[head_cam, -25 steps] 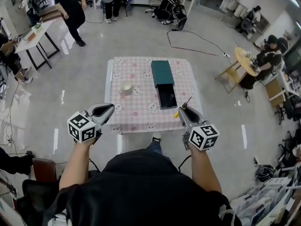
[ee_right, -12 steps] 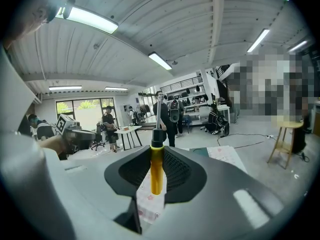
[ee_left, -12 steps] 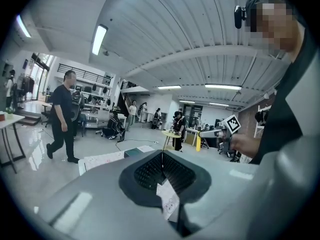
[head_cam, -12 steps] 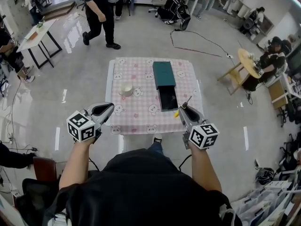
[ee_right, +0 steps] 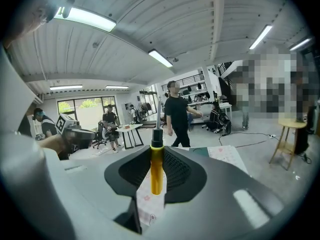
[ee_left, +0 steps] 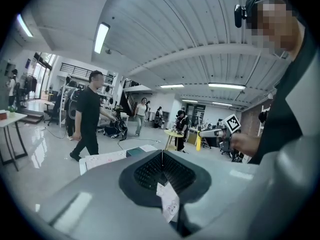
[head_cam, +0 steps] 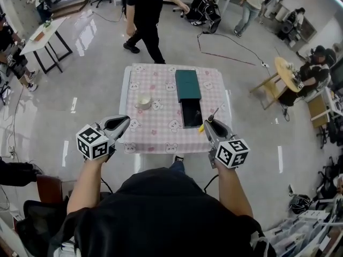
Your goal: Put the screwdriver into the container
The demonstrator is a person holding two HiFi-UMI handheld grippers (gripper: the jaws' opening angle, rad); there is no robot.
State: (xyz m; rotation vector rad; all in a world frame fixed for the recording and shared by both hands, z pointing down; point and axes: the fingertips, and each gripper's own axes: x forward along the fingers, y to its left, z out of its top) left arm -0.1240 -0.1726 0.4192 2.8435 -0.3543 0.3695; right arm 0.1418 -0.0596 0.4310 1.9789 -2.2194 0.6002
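My right gripper (head_cam: 210, 123) (ee_right: 156, 169) is shut on a screwdriver (ee_right: 156, 165) with a yellow handle, black collar and metal shaft; in the head view the screwdriver (head_cam: 210, 119) sticks up from the jaws, just off the table's near right corner. The container (head_cam: 191, 113), a dark open box, lies on the pink patterned table (head_cam: 161, 119) right of centre, its green lid (head_cam: 186, 84) beyond it. My left gripper (head_cam: 119, 126) (ee_left: 161, 168) is shut with nothing held, near the table's near left edge.
A small white cup (head_cam: 143, 99) stands left of centre on the table. A person in black (head_cam: 146, 15) walks just beyond the far edge. Other people, tables, a round stool (head_cam: 283, 71) and a floor cable (head_cam: 225, 52) surround the area.
Both grippers have stayed put. The person in black has walked rightward behind the table, and another person has come into view at the far right.
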